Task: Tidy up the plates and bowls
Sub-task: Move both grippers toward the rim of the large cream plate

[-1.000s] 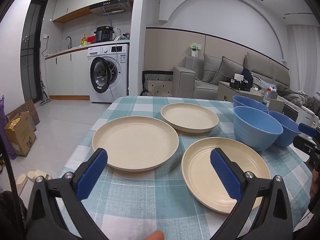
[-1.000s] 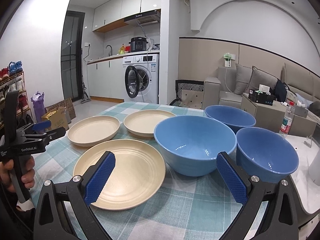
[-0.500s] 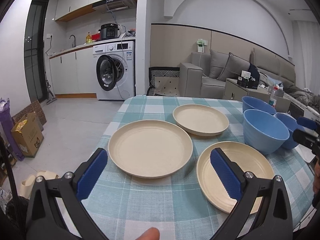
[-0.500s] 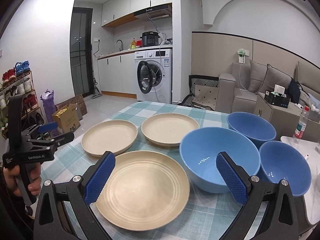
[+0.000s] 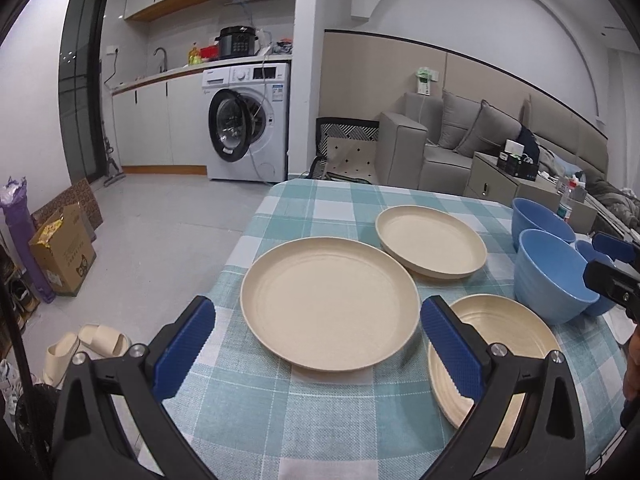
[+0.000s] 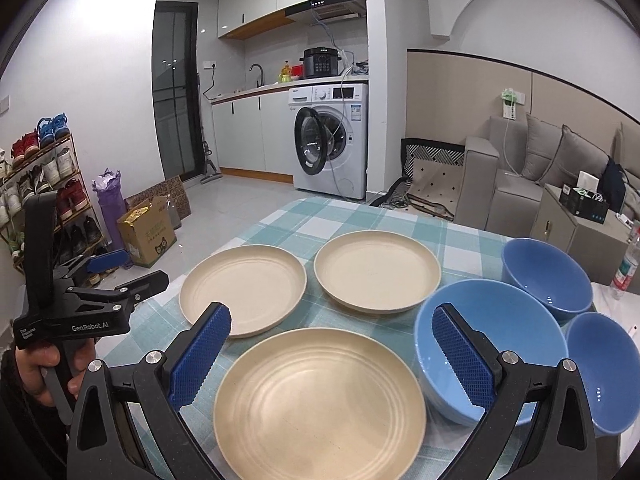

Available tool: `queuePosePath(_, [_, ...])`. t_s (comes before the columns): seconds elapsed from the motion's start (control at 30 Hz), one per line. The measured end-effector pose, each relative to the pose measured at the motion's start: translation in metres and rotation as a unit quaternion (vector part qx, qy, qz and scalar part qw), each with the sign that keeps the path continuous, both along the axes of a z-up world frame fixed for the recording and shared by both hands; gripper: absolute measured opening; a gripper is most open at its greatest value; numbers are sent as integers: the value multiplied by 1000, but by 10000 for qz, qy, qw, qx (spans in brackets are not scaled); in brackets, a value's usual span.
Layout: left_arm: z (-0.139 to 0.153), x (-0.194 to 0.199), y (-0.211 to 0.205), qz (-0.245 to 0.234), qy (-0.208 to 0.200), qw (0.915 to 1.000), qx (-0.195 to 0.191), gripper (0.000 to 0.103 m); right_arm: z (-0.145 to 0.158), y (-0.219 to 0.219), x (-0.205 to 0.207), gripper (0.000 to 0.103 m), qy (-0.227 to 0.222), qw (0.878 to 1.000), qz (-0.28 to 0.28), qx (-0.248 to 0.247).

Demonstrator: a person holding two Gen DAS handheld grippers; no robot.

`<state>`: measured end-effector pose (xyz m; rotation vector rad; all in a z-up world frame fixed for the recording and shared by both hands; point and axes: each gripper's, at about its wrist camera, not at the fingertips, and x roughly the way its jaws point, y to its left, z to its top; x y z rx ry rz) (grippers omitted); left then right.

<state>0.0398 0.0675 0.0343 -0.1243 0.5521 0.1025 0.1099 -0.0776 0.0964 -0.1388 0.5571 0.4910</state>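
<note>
Two hand-held grippers above a table (image 5: 280,432) covered with a teal checked cloth, on which three cream plates and three blue bowls lie unstacked. The left gripper (image 5: 318,344) hangs with its jaws spread wide and nothing between them; framed in the gap is the left plate (image 5: 330,300), the one nearest the table's left edge. The right gripper (image 6: 332,354) is likewise spread and empty, poised over the near plate (image 6: 320,400), which lies closest to the operator. The far plate (image 6: 378,276) sits beyond these two, apart from both. To the right, the large bowl (image 6: 488,344) stands just beside the near plate, with the far bowl (image 6: 546,276) behind it and the small bowl (image 6: 604,372) at its right; whether the bowls touch one another cannot be told. No item appears lifted, so the task is judged to be at its start, with a first plate pick likely. Risks, as judgements: the plates are shallow and their rims lie low on the cloth, so a jaw lowered too flat may pinch fabric and drag the cloth, shifting everything on it. A grip on one rim only may let a plate tilt and slip. The near plate's closeness to the large bowl leaves little room for the right jaw, which may knock the bowl. The left plate lies near the table edge and a push could slide it off.
</note>
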Motion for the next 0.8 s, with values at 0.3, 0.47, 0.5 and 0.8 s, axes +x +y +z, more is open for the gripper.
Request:
queuePosePath(0.3, [-9,21,22,187,249,9993,-198,103,-8,30,33,103,300,9993,186,-91])
queuePosePath(0.47, [-15,34,27,203,381,9989,-184,103,-15,45,52,103,458,9985,254,-146])
queuePosePath(0.5, [-16,37,29,211,410,9988,-187,103,-17,48,57,103,490,9983,254,-166])
queuePosePath(0.8, [-32,55,37,276,685,9970,-237,103,-36,59,85,103,727,9967,227,-296])
